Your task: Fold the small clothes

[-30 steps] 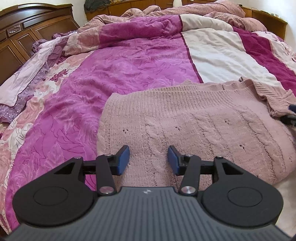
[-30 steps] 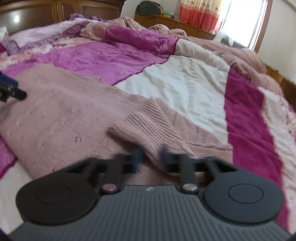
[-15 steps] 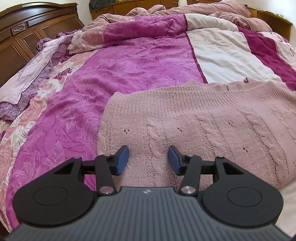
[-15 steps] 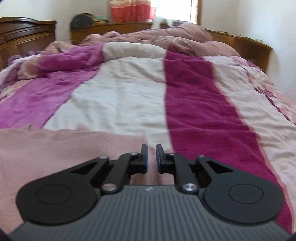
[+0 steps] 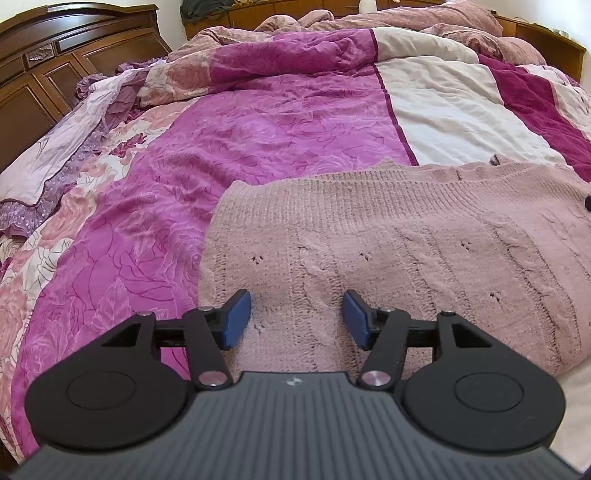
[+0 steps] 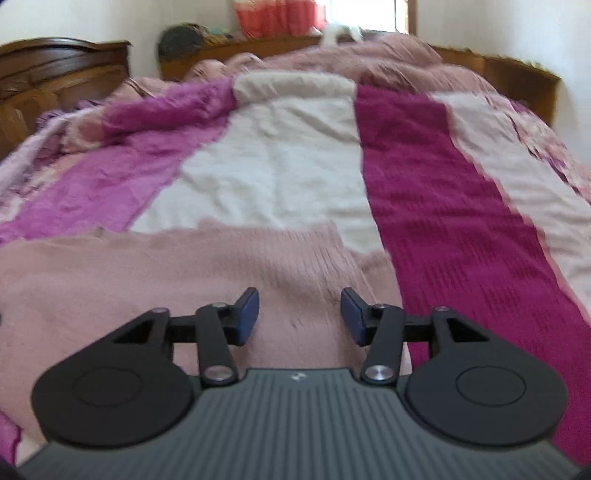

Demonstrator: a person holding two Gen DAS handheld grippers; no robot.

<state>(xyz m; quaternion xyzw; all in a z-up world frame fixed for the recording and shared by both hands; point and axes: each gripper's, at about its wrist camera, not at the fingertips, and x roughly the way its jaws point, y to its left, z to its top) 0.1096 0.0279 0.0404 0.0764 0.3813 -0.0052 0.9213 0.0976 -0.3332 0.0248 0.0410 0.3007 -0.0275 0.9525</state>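
A dusty-pink cable-knit sweater [image 5: 388, 236] lies spread flat on the bed. My left gripper [image 5: 296, 319] is open and empty, its blue pads just above the sweater's near left part. In the right wrist view the same sweater [image 6: 184, 273] fills the lower left, blurred by motion. My right gripper [image 6: 299, 315] is open and empty over the sweater's right end, close to its right edge.
The bed is covered by a quilt with magenta [image 5: 258, 122], cream [image 6: 280, 173] and dark crimson [image 6: 454, 221] stripes. A dark wooden headboard [image 5: 55, 55] stands at the left. Rumpled pink bedding [image 5: 406, 18] lies at the far end, and a wooden bed frame [image 6: 517, 77] borders the right.
My right gripper, shut half a second ago, has opened. The folded-over sleeve seen a second ago now lies flat. The left gripper has opened slightly wider and stayed in place.
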